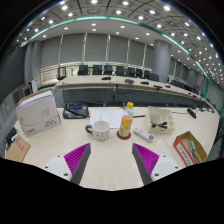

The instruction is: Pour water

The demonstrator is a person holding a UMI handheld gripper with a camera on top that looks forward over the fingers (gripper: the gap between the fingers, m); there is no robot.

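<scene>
An upright bottle (126,121) with an orange cap and a yellow-red label stands on the pale table (110,160), beyond my fingers. A white mug (100,129) stands just left of it, handle to the left. A second bottle (143,131) lies on its side to the right of the upright one. My gripper (111,160) is open and empty, its magenta pads (76,156) wide apart with bare tabletop between them, well short of the mug and bottle.
A white box (38,112) stands at the left, a brown cardboard piece (17,148) near it. An open carton (188,148) sits at the right. Dark items (160,117) and papers lie behind the bottle. A long conference desk with chairs (110,72) stretches beyond.
</scene>
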